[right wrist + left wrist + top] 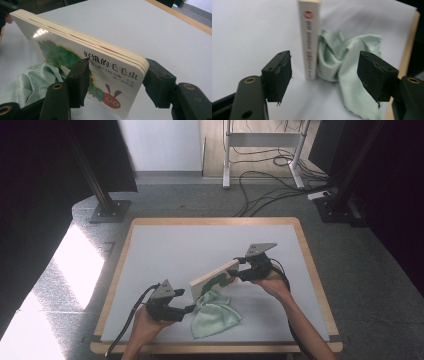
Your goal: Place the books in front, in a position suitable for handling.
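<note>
A thick board book (215, 276) with a green caterpillar on its cover stands tilted on its lower edge in the middle of the table. My right gripper (232, 275) is shut on its right end, one pad on the cover and one on the back (116, 80). A pale green cloth (215, 317) lies crumpled against the book's near side. My left gripper (192, 309) sits just left of the cloth, open and holding nothing. In the left gripper view the book's spine (310, 40) and the cloth (352, 57) lie beyond the parted jaws (325, 75).
The table has a pale grey mat (165, 245) inside a wooden rim (312, 270). On the floor behind stand two black stand bases (107, 210) and a white desk frame (262, 150) with tangled cables (270, 190).
</note>
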`<state>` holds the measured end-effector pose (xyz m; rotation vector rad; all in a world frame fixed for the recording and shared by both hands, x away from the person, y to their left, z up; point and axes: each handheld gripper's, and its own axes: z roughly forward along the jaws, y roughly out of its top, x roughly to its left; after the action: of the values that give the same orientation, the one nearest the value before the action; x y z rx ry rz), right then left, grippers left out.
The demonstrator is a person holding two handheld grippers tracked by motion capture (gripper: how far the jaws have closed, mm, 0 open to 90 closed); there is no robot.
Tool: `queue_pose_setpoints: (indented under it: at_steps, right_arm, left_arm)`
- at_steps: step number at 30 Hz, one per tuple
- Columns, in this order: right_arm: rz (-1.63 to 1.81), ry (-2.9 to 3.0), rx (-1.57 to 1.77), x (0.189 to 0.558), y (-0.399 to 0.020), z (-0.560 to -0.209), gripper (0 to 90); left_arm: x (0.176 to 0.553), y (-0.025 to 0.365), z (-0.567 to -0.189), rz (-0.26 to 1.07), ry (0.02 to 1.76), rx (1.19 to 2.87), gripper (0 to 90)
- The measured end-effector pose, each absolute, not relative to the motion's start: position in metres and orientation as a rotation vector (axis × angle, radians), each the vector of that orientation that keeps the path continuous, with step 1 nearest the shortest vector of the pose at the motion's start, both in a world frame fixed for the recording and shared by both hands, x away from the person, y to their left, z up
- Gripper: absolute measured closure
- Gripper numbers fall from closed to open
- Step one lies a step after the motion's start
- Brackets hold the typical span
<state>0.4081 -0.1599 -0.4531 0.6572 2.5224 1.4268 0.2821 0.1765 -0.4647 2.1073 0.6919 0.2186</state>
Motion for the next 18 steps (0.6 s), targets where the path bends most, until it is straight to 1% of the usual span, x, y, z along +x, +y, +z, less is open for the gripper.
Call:
queue_pose_setpoints:
  at_steps: [4, 7, 10, 16, 18]
  right_arm:
    - [1.421, 2.523, 0.661, 0.408, -0.159, -0.453, 39.5]
    - [1.419, 2.523, 0.660, 0.408, -0.159, -0.453, 39.5]
    - [1.425, 2.520, 0.665, 0.407, -0.160, -0.453, 39.3]
    - [1.424, 2.521, 0.657, 0.406, -0.161, -0.453, 39.2]
    - [1.424, 2.521, 0.662, 0.406, -0.160, -0.453, 39.1]
  left_arm:
    - [0.272, 0.172, -0.462, 0.193, 0.641, 2.081, 32.3]
    - [0.271, 0.167, -0.464, 0.187, 0.632, 2.078, 32.9]
    - [0.274, 0.153, -0.478, 0.187, 0.633, 2.107, 32.9]
    - [0.277, 0.138, -0.493, 0.201, 0.641, 2.132, 33.5]
    - [0.279, 0.134, -0.499, 0.211, 0.642, 2.140, 35.0]
